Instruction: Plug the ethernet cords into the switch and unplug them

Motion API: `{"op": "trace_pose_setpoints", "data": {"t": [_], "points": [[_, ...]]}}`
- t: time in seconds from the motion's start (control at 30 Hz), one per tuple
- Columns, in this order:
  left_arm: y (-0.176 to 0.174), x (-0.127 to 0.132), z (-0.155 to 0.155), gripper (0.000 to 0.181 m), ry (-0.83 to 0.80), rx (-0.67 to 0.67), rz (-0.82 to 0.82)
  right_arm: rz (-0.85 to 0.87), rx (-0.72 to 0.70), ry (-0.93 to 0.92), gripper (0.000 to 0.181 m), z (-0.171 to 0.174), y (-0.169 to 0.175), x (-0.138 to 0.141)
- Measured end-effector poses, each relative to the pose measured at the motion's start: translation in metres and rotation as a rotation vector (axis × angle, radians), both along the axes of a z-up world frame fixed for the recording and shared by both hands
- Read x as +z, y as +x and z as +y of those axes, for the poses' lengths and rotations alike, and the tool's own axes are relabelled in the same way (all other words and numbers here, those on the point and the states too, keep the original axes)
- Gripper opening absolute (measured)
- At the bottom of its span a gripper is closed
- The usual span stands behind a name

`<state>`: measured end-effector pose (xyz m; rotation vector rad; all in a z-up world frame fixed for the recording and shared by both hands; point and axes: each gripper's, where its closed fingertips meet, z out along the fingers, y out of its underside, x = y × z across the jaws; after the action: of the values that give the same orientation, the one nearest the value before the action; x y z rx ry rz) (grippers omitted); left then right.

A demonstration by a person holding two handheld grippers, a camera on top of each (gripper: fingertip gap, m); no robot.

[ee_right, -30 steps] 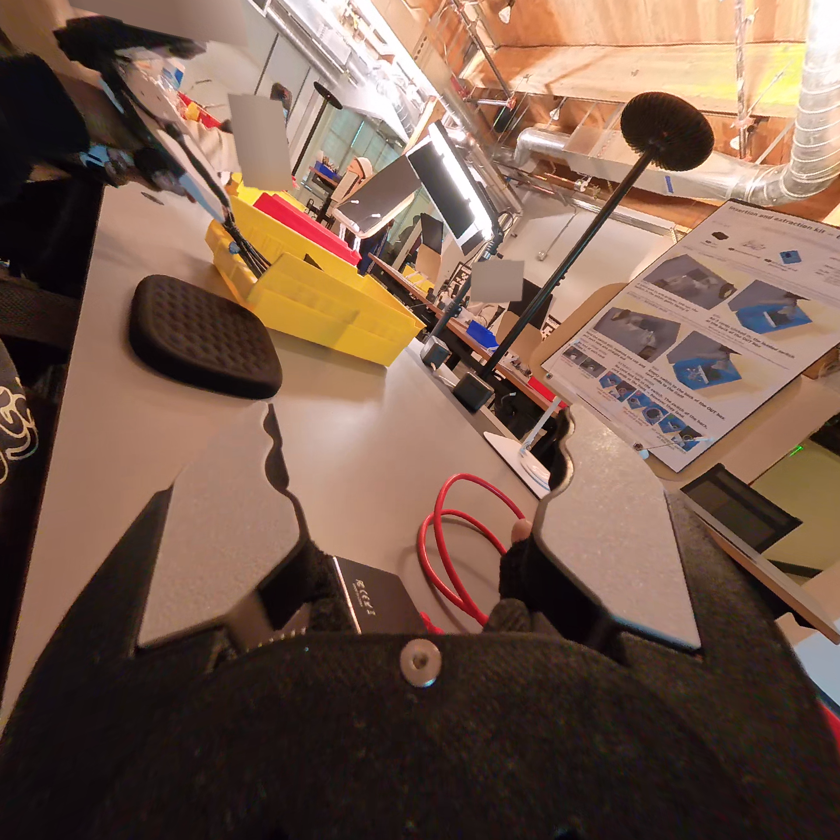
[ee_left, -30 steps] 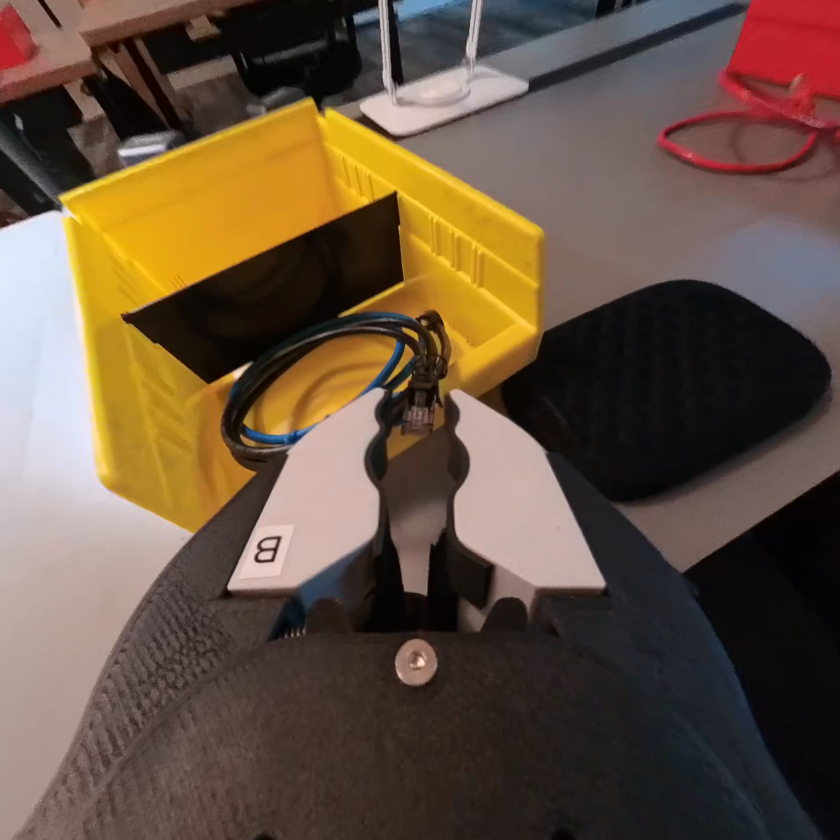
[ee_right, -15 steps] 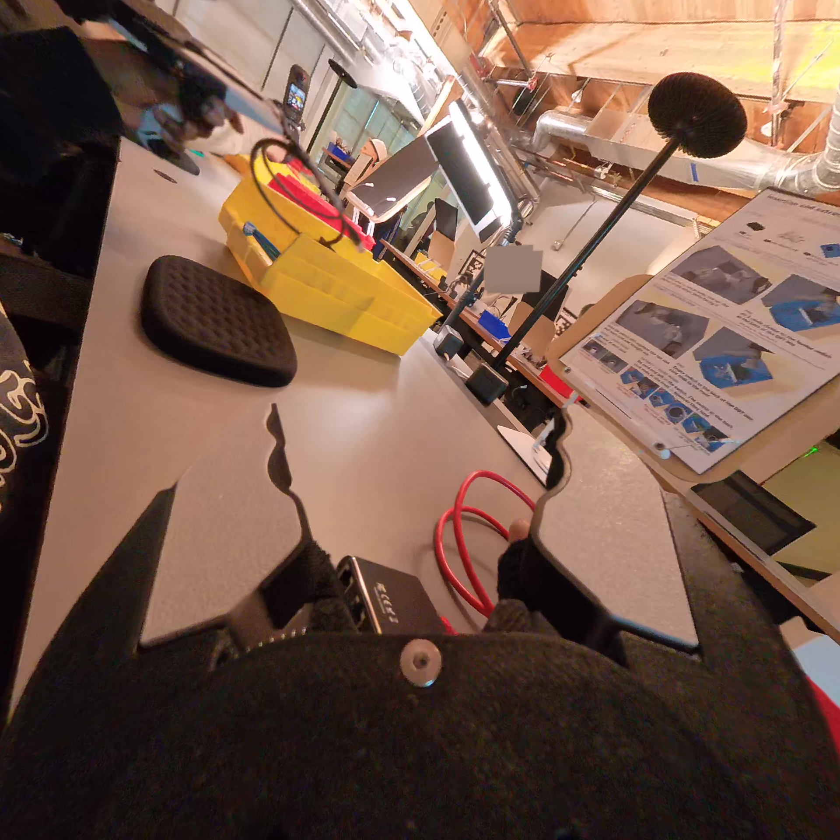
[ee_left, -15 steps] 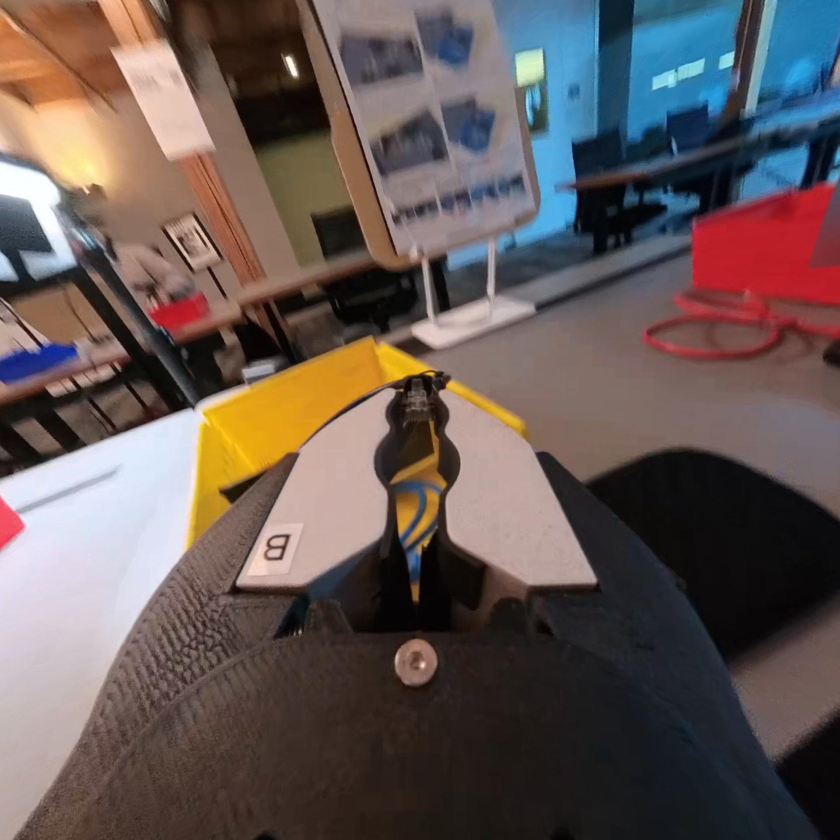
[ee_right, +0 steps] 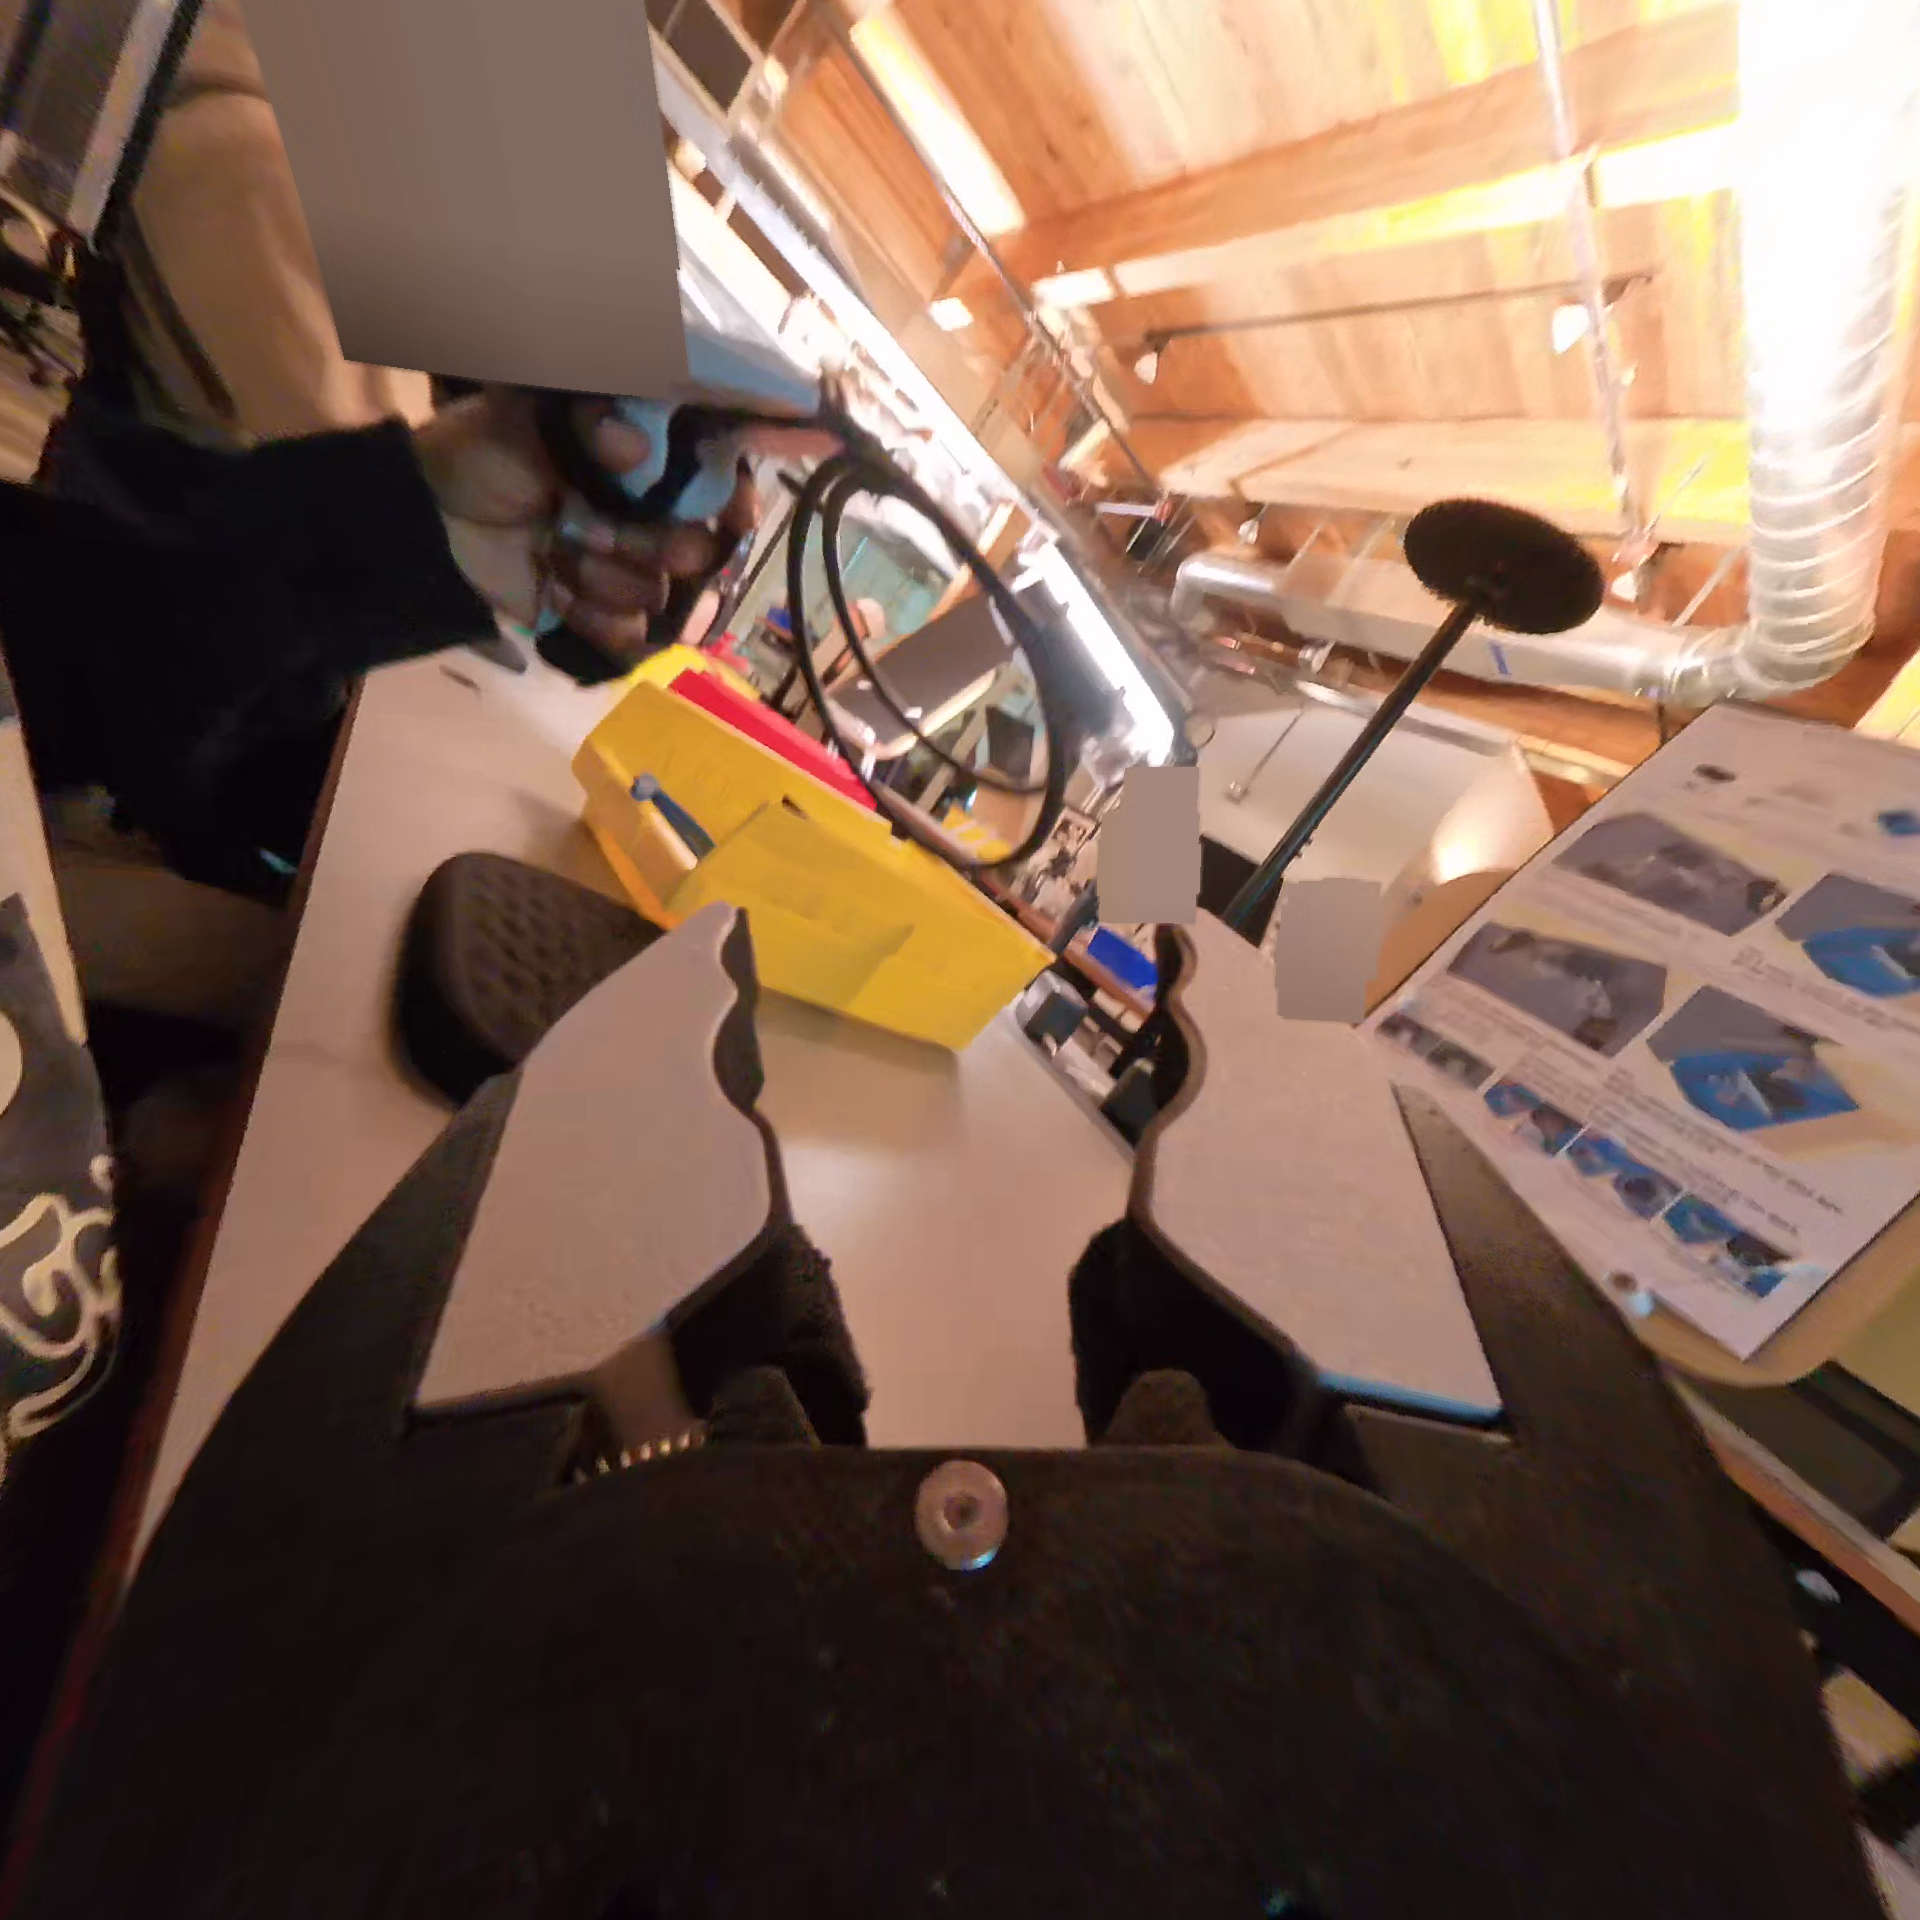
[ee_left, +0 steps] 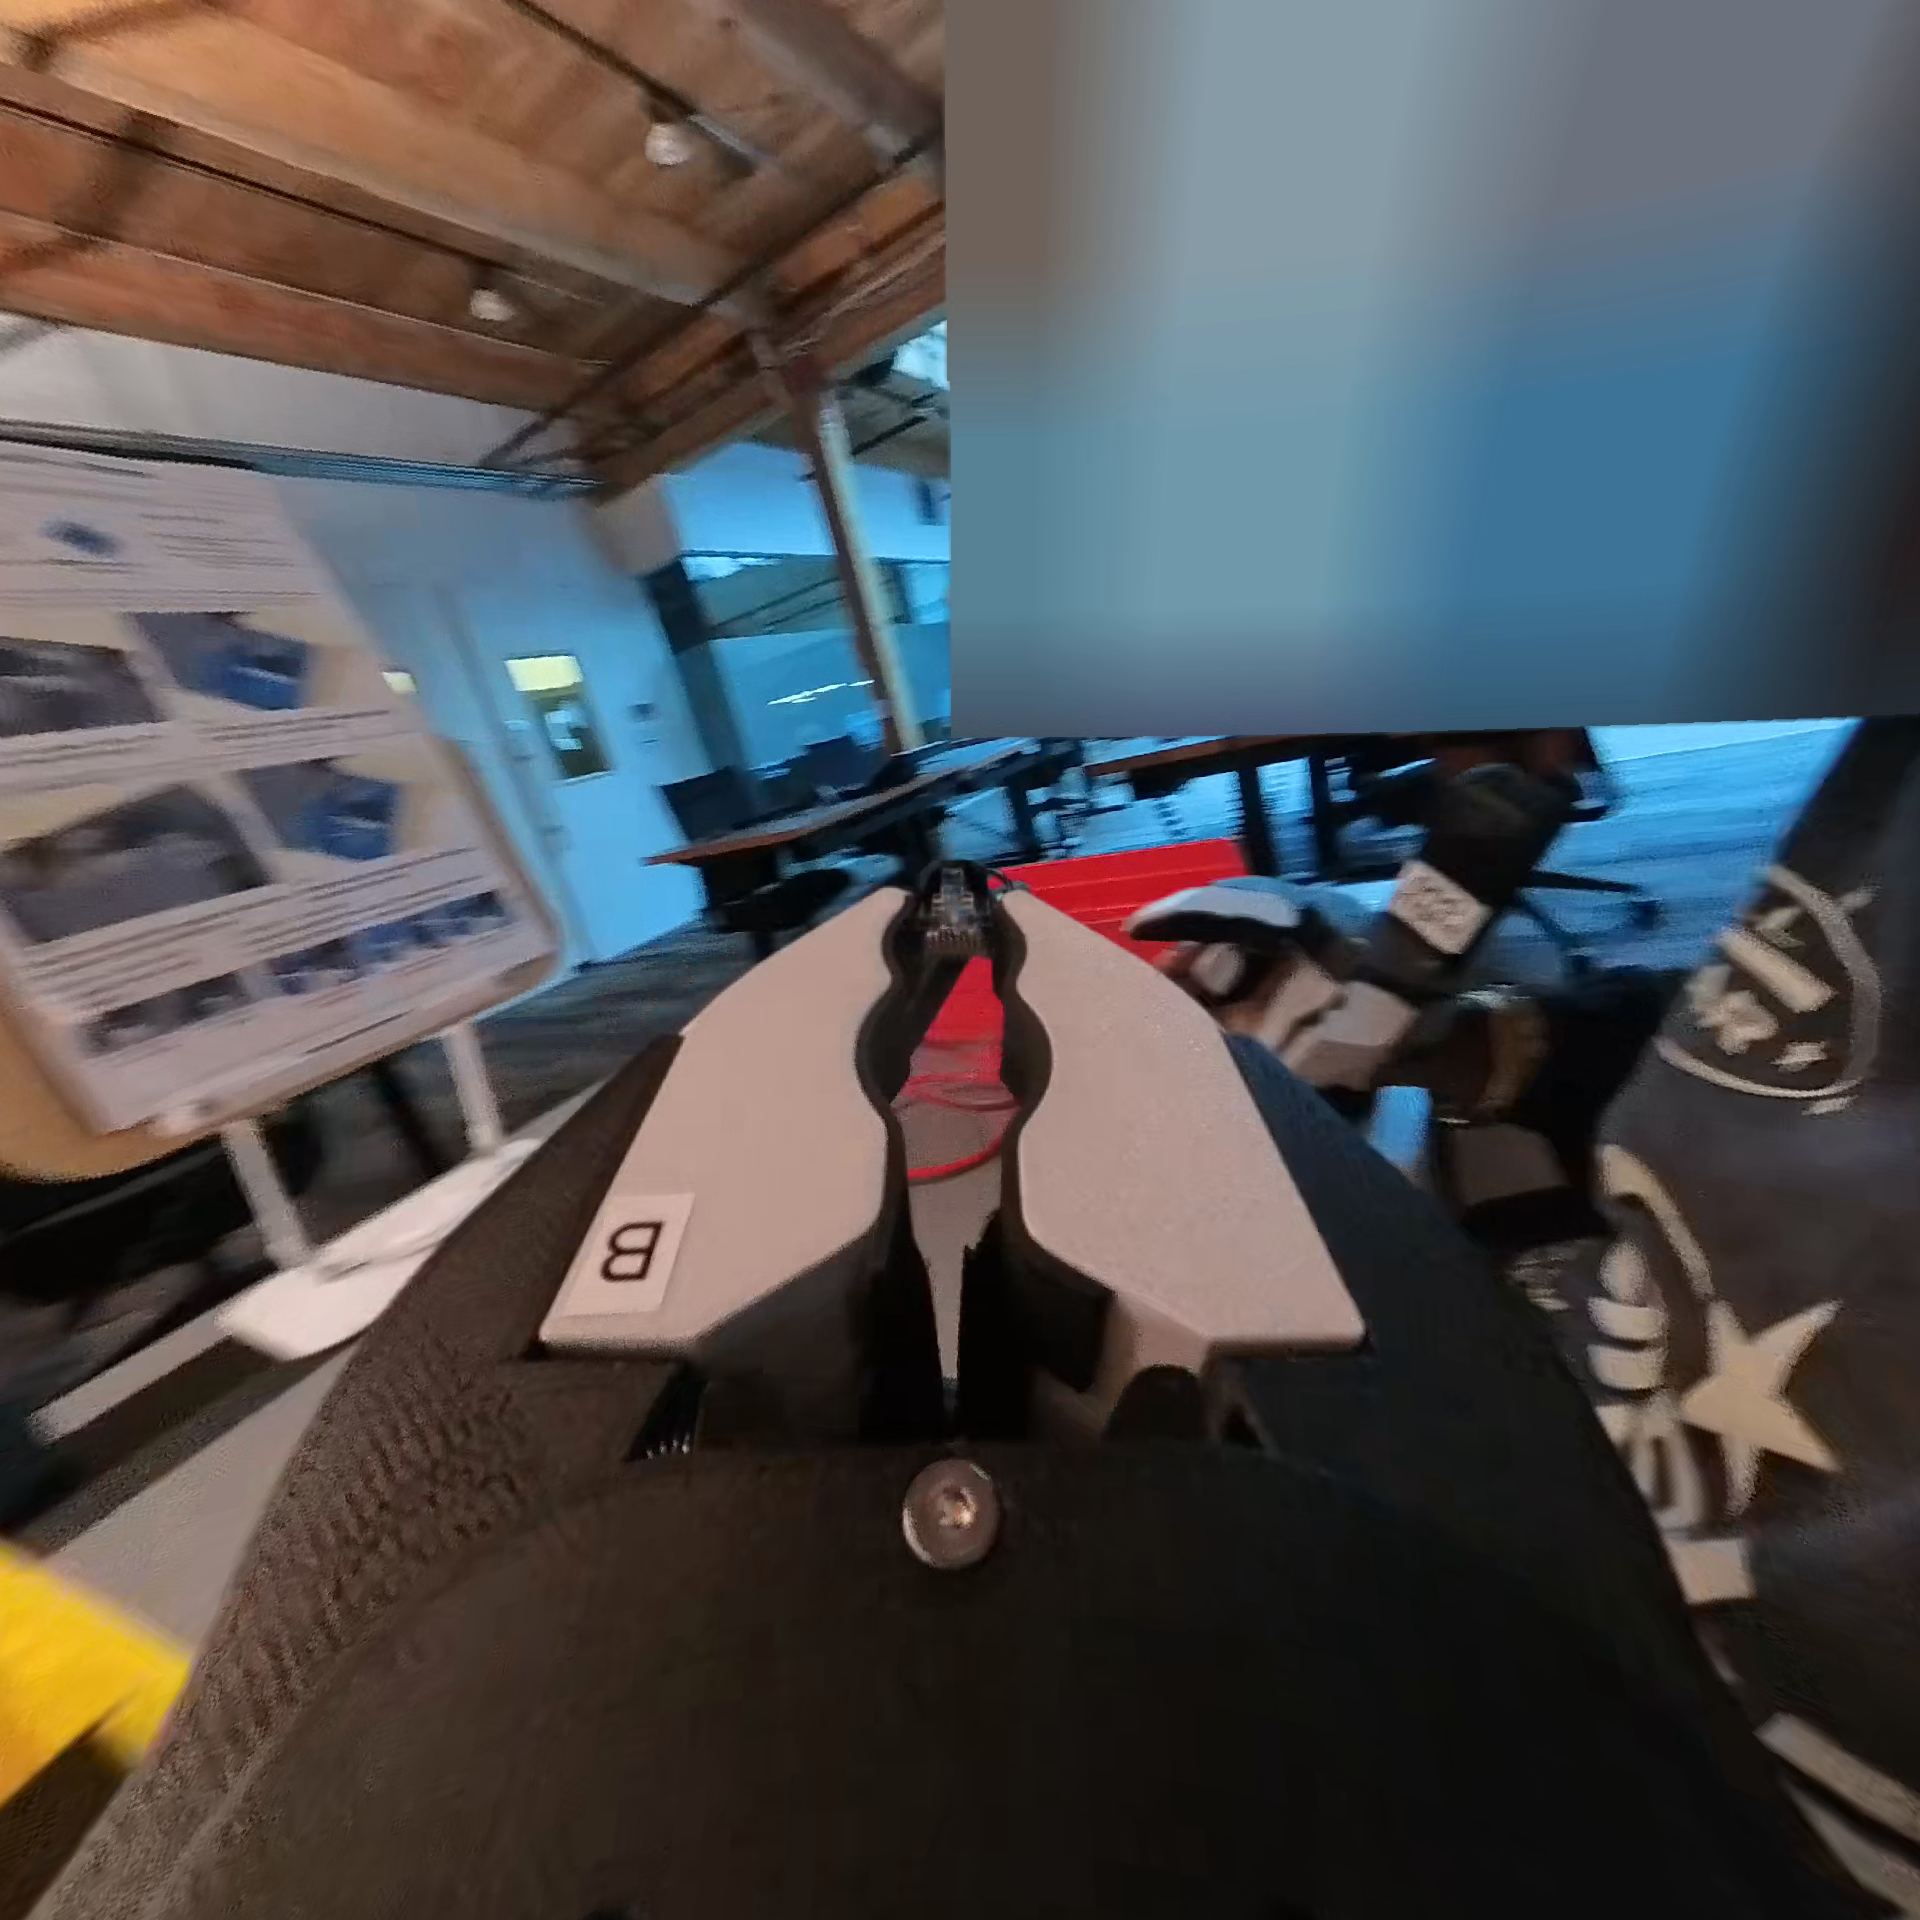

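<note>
My left gripper (ee_left: 951,914) is shut on the plug of a black ethernet cord (ee_left: 948,912), held up in the air and pointing toward the right side of the table. In the right wrist view that coiled black cord (ee_right: 925,665) hangs in a loop under the raised left gripper (ee_right: 644,488), above the yellow bin (ee_right: 831,883). My right gripper (ee_right: 951,977) is open and empty, low over the grey table (ee_right: 935,1143). A red cord (ee_left: 956,1112) lies on the table beyond my left fingers. The switch is not in view now.
A black textured pad (ee_right: 499,966) lies on the table left of the yellow bin. A red bin (ee_left: 1122,883) stands at the far right. An instruction board (ee_right: 1683,1029) on a white stand (ee_left: 343,1278) and a black pole stand (ee_right: 1351,769) line the table's far edge. Left tips to right tips: about 20 centimetres.
My left gripper has lifted the black cord out of the yellow bin and swung right, toward the red bin. My right gripper has tilted up, so the switch and red cord have left its view.
</note>
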<state>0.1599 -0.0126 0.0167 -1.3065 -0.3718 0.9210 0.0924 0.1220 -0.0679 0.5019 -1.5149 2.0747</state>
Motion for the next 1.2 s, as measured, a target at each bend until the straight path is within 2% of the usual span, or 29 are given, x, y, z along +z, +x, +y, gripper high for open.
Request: {"op": "trace_pose_setpoints", "data": {"t": [0.1,0.2,0.27,0.4,0.47,0.53,0.7,0.77,0.83,0.9,0.93,1.03,1.1,1.2], "points": [[0.002,-0.006,0.033,0.012,-0.010,-0.158,-0.020,0.023,0.033,-0.065,0.064,0.006,0.001,0.026],[0.001,-0.014,0.055,0.012,-0.040,-0.238,-0.035,-0.041,0.199,-0.071,0.061,0.011,0.013,0.041],[-0.001,-0.018,0.062,0.012,-0.038,-0.274,-0.052,0.005,0.250,-0.057,0.054,0.015,0.018,0.042],[-0.003,-0.022,0.065,0.012,-0.020,-0.302,-0.074,0.109,0.192,0.006,0.046,0.015,0.012,0.030],[-0.004,-0.023,0.065,0.012,-0.012,-0.311,-0.084,0.149,0.187,0.011,0.034,0.016,0.014,0.027],[-0.003,-0.023,0.066,0.012,-0.002,-0.329,-0.094,0.218,0.127,0.010,0.014,0.015,0.013,0.027],[-0.011,-0.020,0.060,0.012,0.081,-0.327,-0.117,0.404,-0.067,0.064,0.011,0.008,0.005,0.026],[-0.019,-0.019,0.053,0.015,0.141,-0.303,-0.137,0.550,-0.226,0.061,0.011,0.007,-0.004,0.034],[-0.031,-0.015,0.040,0.039,0.236,-0.238,-0.143,0.771,-0.440,0.044,0.011,0.006,-0.014,0.047],[-0.050,-0.017,0.023,0.049,0.340,-0.129,-0.194,0.994,-0.655,0.024,0.012,0.006,-0.023,0.060],[-0.057,-0.026,0.024,0.051,0.358,-0.122,-0.266,1.088,-0.737,0.014,0.012,0.006,-0.026,0.066],[-0.066,-0.058,0.054,0.056,0.320,-0.248,-0.517,1.258,-0.862,-0.013,0.011,0.002,-0.033,0.074],[-0.064,-0.063,0.081,0.055,0.364,-0.363,-0.564,1.304,-0.859,-0.019,0.011,-0.003,-0.033,0.073],[-0.061,-0.057,0.113,0.050,0.486,-0.535,-0.576,1.355,-0.801,-0.011,0.011,-0.013,-0.023,0.063]]}}
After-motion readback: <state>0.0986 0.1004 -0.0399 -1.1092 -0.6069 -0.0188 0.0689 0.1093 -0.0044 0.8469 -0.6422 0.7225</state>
